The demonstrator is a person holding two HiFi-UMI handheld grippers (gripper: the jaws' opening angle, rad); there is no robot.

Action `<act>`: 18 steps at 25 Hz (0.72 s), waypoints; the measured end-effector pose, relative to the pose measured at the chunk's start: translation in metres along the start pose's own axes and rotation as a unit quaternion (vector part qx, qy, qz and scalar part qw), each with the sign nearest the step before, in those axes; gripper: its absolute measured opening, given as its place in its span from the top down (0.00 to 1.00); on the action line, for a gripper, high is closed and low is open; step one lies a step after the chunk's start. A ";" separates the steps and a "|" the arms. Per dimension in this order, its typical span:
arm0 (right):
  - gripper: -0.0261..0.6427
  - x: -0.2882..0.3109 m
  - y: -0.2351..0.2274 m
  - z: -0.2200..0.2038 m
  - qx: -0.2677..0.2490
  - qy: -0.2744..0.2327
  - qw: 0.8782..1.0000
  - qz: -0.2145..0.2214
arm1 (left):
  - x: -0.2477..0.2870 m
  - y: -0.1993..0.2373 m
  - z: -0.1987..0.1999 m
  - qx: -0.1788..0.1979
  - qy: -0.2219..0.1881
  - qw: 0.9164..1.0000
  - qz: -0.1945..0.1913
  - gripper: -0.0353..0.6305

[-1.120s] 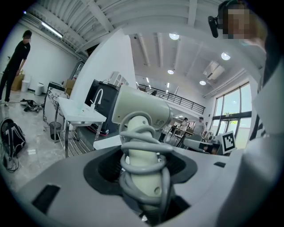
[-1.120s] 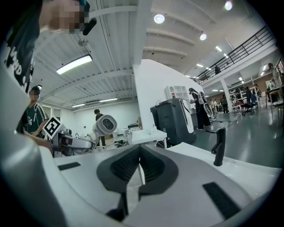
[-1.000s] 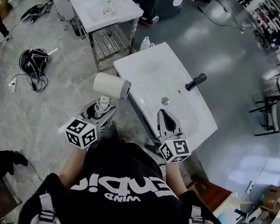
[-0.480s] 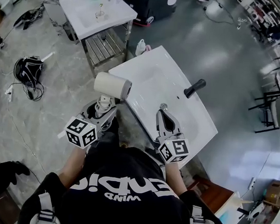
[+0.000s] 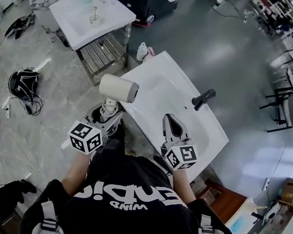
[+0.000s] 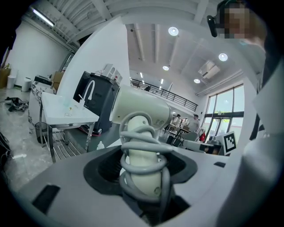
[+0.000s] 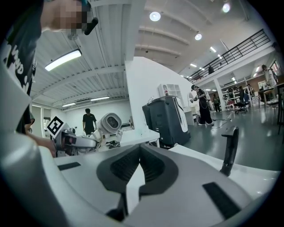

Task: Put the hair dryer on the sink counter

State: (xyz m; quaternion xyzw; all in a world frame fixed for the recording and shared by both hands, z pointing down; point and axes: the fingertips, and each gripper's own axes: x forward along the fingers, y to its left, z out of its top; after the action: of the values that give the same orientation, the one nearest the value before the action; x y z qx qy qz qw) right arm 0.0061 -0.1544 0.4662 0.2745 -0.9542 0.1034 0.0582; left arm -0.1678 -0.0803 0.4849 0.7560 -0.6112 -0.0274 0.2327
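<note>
In the head view we are holding the hair dryer (image 5: pixel 117 88) upright by its handle in the left gripper (image 5: pixel 108 112). Its barrel is hanging at the near left edge of the white sink counter (image 5: pixel 161 87) and, as far as we can judge, is not yet resting on it. The right gripper (image 5: pixel 170 122) is hovering over the counter's near edge, short of the black faucet (image 5: pixel 203 99). In the left gripper view we are clamping the jaws on the handle through the grey cord (image 6: pixel 143 150) wound round it. In the right gripper view we are carrying nothing, the jaws being closed on each other. Looking ahead, we are seeing two risks. The pads are biting on springy cord coils rather than bare handle, so the top-heavy barrel could swing or slip as we are lowering it. Set down too near the edge, or on the basin's slope, the round barrel could roll off or slide into the basin.
</note>
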 end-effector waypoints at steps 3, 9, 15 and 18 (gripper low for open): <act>0.93 0.015 -0.006 0.004 0.001 0.002 1.000 -0.009 | 0.016 0.013 0.008 -0.001 0.008 1.000 -0.009 0.54; 0.93 0.043 -0.020 0.010 0.004 0.008 0.999 -0.037 | 0.053 0.034 0.026 0.001 0.023 0.999 -0.039 0.54; 0.93 0.069 -0.032 0.019 0.008 0.005 0.997 -0.071 | 0.088 0.056 0.047 0.012 0.038 0.997 -0.072 0.54; 0.93 0.077 -0.034 0.022 0.006 0.003 0.996 -0.091 | 0.100 0.064 0.053 0.018 0.049 0.995 -0.089 0.54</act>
State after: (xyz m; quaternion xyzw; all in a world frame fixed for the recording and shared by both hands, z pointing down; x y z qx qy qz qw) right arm -0.0417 -0.2273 0.4631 0.3604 -0.9244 0.1045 0.0683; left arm -0.2179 -0.2003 0.4861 0.8119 -0.5298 -0.0006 0.2454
